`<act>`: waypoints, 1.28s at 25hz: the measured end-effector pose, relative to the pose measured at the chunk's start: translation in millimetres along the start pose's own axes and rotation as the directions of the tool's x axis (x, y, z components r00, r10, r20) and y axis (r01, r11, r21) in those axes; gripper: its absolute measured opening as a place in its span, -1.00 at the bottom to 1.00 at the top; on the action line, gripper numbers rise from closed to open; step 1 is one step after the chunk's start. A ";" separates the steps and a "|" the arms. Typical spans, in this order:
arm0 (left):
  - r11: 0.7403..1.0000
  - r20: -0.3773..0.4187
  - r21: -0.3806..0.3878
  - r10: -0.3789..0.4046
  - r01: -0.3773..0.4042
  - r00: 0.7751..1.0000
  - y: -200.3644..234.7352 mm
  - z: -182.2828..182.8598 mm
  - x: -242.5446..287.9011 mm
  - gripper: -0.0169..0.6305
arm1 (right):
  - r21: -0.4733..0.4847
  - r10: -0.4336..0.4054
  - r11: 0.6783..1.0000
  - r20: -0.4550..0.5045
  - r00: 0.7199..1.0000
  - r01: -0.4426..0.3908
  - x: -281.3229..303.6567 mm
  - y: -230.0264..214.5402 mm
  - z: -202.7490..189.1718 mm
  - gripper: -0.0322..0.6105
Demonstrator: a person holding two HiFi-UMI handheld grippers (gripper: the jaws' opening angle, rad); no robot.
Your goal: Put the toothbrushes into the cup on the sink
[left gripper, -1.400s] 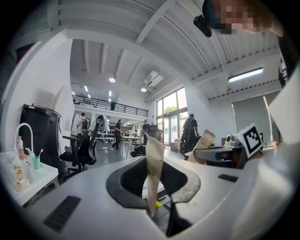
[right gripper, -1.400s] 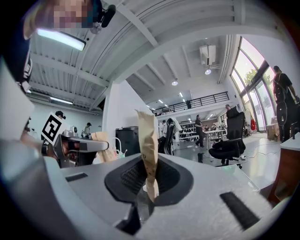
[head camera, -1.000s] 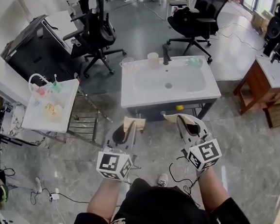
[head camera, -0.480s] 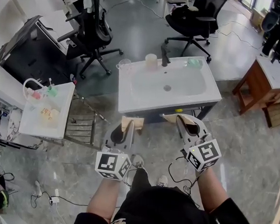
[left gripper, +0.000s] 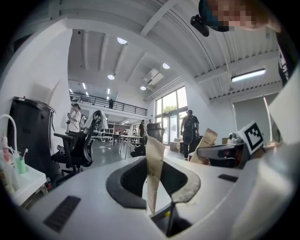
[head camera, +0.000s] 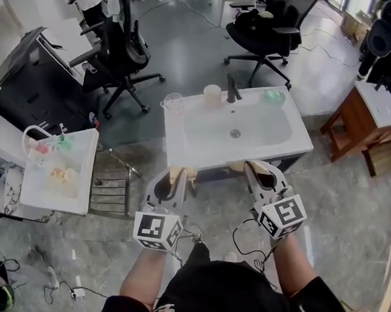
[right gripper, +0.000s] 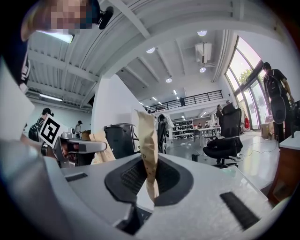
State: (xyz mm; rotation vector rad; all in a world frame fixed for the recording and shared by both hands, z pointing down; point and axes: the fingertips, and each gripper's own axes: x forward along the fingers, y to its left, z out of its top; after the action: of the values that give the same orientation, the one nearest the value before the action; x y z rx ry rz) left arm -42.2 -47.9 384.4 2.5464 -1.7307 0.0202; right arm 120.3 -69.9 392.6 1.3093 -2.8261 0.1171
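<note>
A white sink (head camera: 183, 141) stands ahead of me, with a pale cup (head camera: 212, 94) at its back edge beside the dark faucet (head camera: 232, 89). My left gripper (head camera: 178, 178) hovers before the sink's front edge, shut on a brown paper-wrapped toothbrush packet (head camera: 177, 175). In the left gripper view that packet (left gripper: 153, 164) stands upright between the jaws of the left gripper (left gripper: 155, 176). My right gripper (head camera: 249, 169) is shut on a second brown packet (head camera: 237, 166), which rises between the jaws of the right gripper (right gripper: 149, 174) as a tan strip (right gripper: 146, 154).
On the sink there are also a clear glass (head camera: 172, 102) at the back left and a green object (head camera: 274, 95) at the back right. A white cart with bottles (head camera: 58, 174) stands left, a wooden side table (head camera: 366, 109) right, and office chairs (head camera: 120, 50) (head camera: 271, 26) behind.
The head view has shifted a little, so the sink sits slightly lower in the frame and the left cart has slid left. Both grippers keep the same hold on their packets.
</note>
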 end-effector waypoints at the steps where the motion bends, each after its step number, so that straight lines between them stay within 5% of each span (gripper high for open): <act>1: 1.000 -0.001 -0.002 -0.007 0.007 1.000 7.4 0.3 4.6 -0.75 | 0.000 -0.006 1.000 -0.001 1.000 0.006 8.2 0.4 0.7 -0.81; 19: 0.995 0.026 -0.014 -0.103 0.104 0.994 119.0 10.1 43.5 -0.75 | -0.049 -0.070 0.996 0.011 0.998 0.070 128.2 31.4 22.3 -0.81; 32: 0.994 0.043 -0.028 -0.101 0.102 0.994 124.8 14.3 68.1 -0.75 | -0.080 -0.059 0.995 0.008 0.998 0.059 153.6 9.7 32.2 -0.81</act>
State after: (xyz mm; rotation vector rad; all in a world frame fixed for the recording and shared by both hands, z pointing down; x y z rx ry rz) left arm -133.5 -157.8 378.8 2.6272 -1.6001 -0.0638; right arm 13.8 -183.0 368.3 1.3765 -2.7623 -0.0008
